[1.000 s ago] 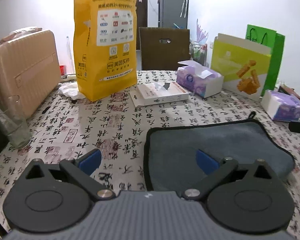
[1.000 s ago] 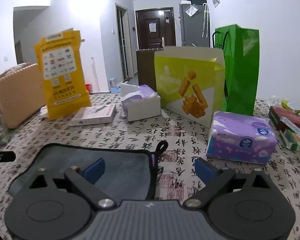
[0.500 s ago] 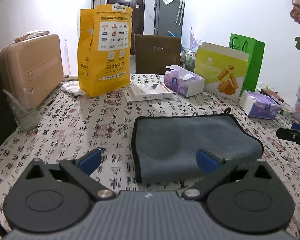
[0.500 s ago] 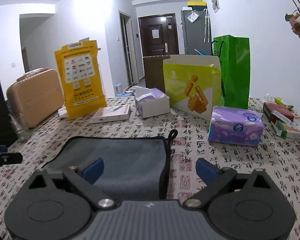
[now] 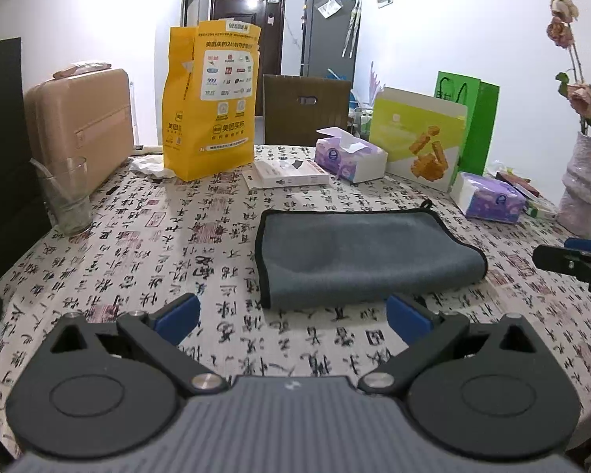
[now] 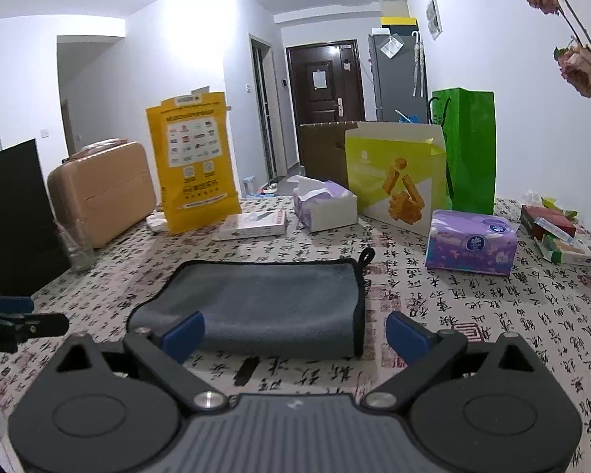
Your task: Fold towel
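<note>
Patterned tablecloth (image 5: 145, 260), folded grey towel (image 5: 358, 252), underside hidden

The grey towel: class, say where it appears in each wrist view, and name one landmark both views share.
Left wrist view: the grey towel lies folded at centre, slightly right, beyond the open left gripper.
Right wrist view: the towel lies at centre, slightly left, just past the open right gripper.
Shared landmark: the yellow bag standing at the back of the table.

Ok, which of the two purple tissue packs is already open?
The tissue box beside the flat white box, with a tissue sticking out. The tissue pack near the green bag looks sealed.
</note>
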